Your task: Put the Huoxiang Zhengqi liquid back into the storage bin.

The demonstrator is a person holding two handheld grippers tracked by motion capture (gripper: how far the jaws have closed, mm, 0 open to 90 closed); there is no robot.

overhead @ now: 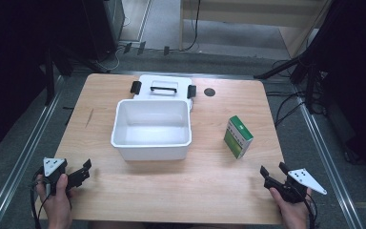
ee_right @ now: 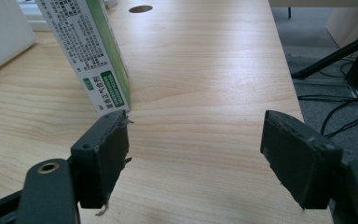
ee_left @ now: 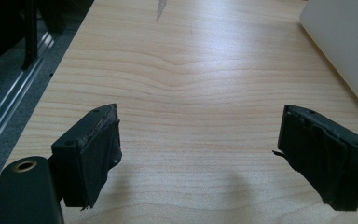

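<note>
At the middle of the wooden table (overhead: 209, 176) sits an open white plastic box (overhead: 151, 130), its lid (overhead: 163, 88) swung back flat toward the far edge, with a black handle (overhead: 164, 88) on top and a black latch at each side. Right of the box, well apart from it, a green and white carton (overhead: 238, 137) stands upright and turned at an angle, with bare wood on all sides of it. A round dark hole (overhead: 209, 92) lies near the far edge, right of the lid.

Near the left near corner, the left gripper (overhead: 84, 172) rests in the person's left hand (overhead: 56, 200), its jaws spread wide with nothing between them; in the left gripper view the box wall (ee_left: 345, 46) rises at far right and open tabletop runs ahead. Near the right near corner, the right gripper (overhead: 272, 172) is held in the right hand (overhead: 291, 209), its jaws also parted and empty. In the right gripper view the carton (ee_right: 91, 56) stands just beyond the left jaw, apart from it, and the table's right edge falls off to grey floor with cables (ee_right: 340, 109).
</note>
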